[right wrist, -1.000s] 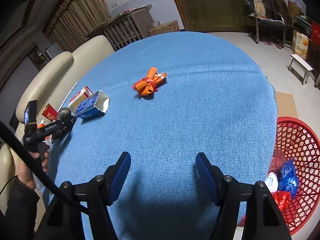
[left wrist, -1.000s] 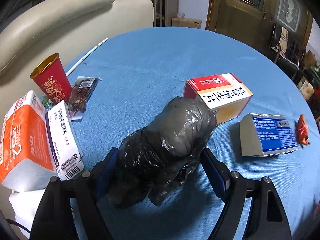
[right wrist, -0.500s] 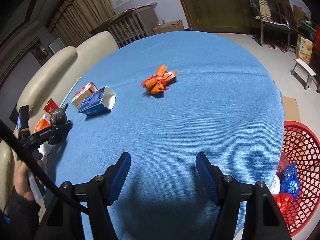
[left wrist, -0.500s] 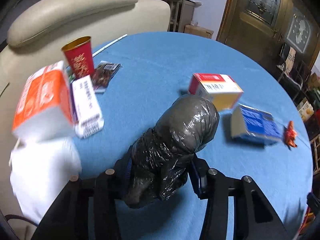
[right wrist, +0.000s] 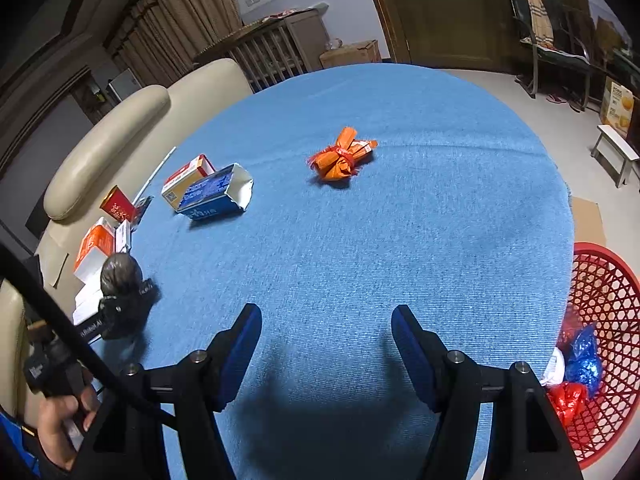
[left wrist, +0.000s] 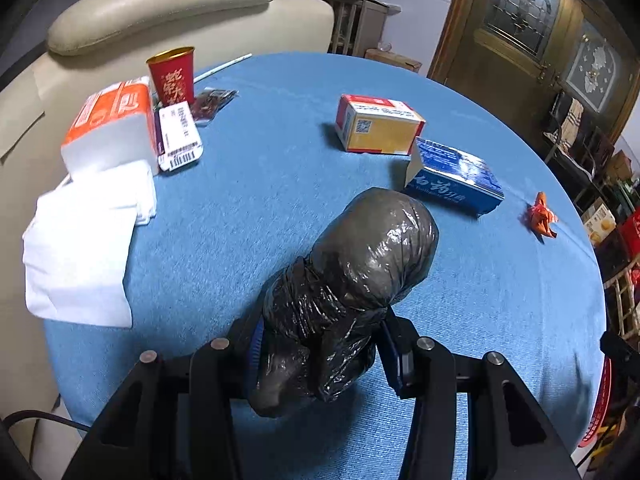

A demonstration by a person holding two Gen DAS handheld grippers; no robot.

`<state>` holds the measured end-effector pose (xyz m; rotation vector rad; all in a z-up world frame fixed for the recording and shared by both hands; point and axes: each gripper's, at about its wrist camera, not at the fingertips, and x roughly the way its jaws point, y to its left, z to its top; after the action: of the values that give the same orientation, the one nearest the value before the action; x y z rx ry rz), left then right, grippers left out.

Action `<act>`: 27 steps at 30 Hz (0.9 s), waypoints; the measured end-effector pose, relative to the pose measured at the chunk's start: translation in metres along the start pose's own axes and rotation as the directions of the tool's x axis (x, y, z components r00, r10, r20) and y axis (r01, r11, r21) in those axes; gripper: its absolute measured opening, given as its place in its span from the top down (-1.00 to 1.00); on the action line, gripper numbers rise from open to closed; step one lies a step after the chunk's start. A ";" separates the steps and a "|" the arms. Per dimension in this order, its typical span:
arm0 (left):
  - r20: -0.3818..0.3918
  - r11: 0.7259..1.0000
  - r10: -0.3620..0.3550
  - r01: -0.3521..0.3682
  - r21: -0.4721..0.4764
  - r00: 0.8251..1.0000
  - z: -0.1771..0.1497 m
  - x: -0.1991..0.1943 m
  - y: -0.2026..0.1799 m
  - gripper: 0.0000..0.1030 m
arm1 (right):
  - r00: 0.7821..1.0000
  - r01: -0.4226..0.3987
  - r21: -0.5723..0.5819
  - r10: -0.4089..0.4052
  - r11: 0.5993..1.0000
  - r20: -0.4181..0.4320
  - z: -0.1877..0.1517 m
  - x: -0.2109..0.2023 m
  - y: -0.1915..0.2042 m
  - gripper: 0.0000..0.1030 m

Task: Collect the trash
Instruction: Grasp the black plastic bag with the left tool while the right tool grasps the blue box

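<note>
Clamping from both sides, the left gripper (left wrist: 320, 344) has its blue pads pressed into the crumpled neck of the black plastic bundle (left wrist: 352, 276) — soft, crinkly film, likely light and slippery, so low on the bunched part looks the safest hold. Over the blue tablecloth (right wrist: 400, 232) the right gripper (right wrist: 326, 344) gapes wide, empty; the red basket (right wrist: 604, 300) sits beside the table — the likely destination.

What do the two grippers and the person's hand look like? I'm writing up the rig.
Both are black frames with round silver bolts and blue pads on the two fingers: the right gripper and the left gripper. In the right wrist view the left one carries small white lettering, a black cable crosses in front, and the bare hand meets a blue sleeve.
</note>
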<state>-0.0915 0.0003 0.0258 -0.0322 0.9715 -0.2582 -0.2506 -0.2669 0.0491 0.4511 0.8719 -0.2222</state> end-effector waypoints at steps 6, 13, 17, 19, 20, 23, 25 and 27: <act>0.004 1.000 -0.008 0.008 -0.015 1.000 0.002 0.002 0.002 0.03 | 1.000 0.013 -0.020 -0.013 1.000 0.005 0.009 0.000 0.004 -0.38; 0.014 0.998 -0.032 0.033 -0.057 0.999 0.002 0.004 0.010 0.03 | 1.000 -0.001 -0.090 0.004 0.996 0.026 0.043 0.020 0.048 -0.41; 0.017 0.997 -0.040 0.041 -0.062 0.999 0.002 0.004 0.011 0.03 | 0.999 -0.029 -0.094 0.031 0.995 0.016 0.066 0.047 0.077 -0.65; 0.020 0.996 -0.050 0.052 -0.078 0.999 0.002 0.004 0.014 0.03 | 0.999 -0.042 -0.091 0.043 0.995 0.009 0.079 0.064 0.094 -0.66; 0.023 0.995 -0.051 0.053 -0.085 0.998 0.002 0.004 0.016 0.03 | 0.999 -0.038 -0.097 0.040 0.995 0.012 0.084 0.071 0.102 -0.70; 0.026 0.994 -0.056 0.058 -0.092 0.998 0.002 0.005 0.017 0.03 | 1.000 -0.005 -0.143 0.008 0.990 0.018 0.094 0.091 0.125 -0.90; 0.027 0.994 -0.058 0.060 -0.096 0.998 0.003 0.005 0.018 0.03 | 0.999 0.012 -0.167 -0.006 0.986 0.035 0.099 0.102 0.141 -1.00; 0.029 0.992 -0.061 0.064 -0.107 0.998 0.003 0.005 0.020 0.03 | 0.999 0.022 -0.185 -0.013 0.983 0.048 0.103 0.111 0.152 -1.00</act>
<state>-0.0826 0.0178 0.0205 -0.1644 0.9588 -0.2623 -0.0548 -0.1815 0.0642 0.2636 0.8425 -0.1651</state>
